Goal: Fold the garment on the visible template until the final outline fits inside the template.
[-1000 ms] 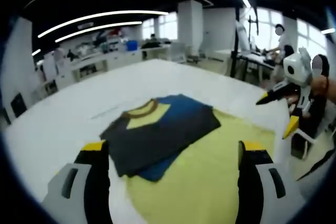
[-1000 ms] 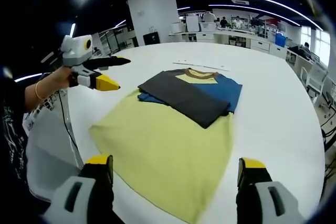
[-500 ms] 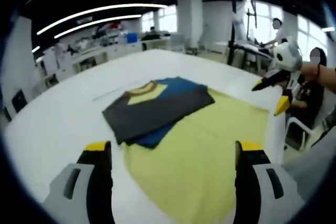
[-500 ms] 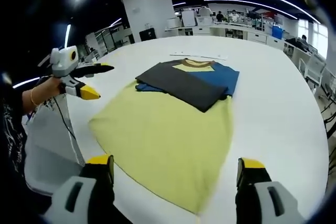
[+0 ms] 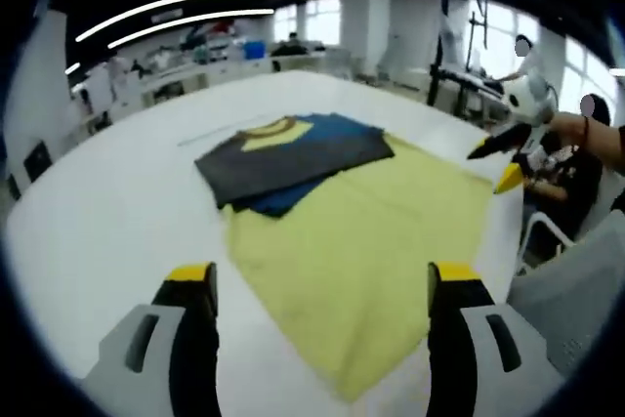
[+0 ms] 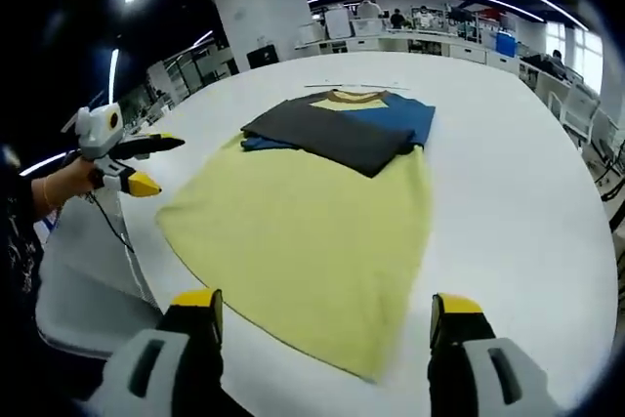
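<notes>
Left tongs (image 5: 312, 285) released, jaws spread, gripping nothing, raised over the near edge of the white counter (image 5: 107, 212). Right tongs (image 6: 322, 314) likewise released and empty; they also appear at the right of the left gripper view (image 5: 498, 158), and the left tongs at the left of the right gripper view (image 6: 137, 163). Folded dark-grey, blue and yellow T-shirt (image 5: 288, 153) lies on the far end of the flat pale-yellow template sheet (image 5: 371, 241), one edge seemingly past it. Judging: fold looks mostly done, maybe 1 tidy left. No readable writing.
</notes>
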Demonstrator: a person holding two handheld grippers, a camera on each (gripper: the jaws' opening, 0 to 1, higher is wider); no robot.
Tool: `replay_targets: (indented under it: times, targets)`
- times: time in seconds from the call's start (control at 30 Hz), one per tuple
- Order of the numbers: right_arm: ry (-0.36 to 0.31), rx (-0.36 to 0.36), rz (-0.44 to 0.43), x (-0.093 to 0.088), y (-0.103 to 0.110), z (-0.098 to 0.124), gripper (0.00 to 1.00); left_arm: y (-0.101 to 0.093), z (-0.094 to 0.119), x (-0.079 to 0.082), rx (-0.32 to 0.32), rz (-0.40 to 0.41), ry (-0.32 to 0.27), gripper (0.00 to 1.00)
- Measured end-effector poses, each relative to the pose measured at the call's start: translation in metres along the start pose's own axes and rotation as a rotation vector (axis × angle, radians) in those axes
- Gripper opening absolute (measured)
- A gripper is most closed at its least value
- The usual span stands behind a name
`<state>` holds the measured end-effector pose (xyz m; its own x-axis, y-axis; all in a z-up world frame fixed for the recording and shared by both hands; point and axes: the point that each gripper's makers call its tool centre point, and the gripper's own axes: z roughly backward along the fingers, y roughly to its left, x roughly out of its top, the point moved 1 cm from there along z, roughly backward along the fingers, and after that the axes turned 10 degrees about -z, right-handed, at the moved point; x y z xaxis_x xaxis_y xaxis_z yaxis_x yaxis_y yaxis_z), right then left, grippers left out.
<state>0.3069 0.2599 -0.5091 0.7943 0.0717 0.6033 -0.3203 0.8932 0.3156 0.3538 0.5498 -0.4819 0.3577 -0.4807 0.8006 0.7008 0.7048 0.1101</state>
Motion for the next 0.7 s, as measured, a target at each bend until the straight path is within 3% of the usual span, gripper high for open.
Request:
replay_targets:
  times: [0.3,0.33,0.43,0.7]
  targets:
    - [0.009,-0.033,-0.058,-0.011,-0.007,-0.002,0.69,-0.009,0.003,-0.022,0.017,0.042,0.062,0.71]
    - [0.007,-0.038,-0.079,-0.012,-0.008,-0.001,0.66,-0.005,0.005,-0.028,0.053,0.049,0.090,0.70]
    - [0.016,-0.048,-0.124,-0.016,-0.012,-0.001,0.62,-0.001,0.007,-0.037,0.072,0.119,0.109,0.61]
    - [0.003,-0.074,-0.148,-0.018,-0.017,0.000,0.48,-0.004,0.011,-0.052,0.071,0.152,0.164,0.49]
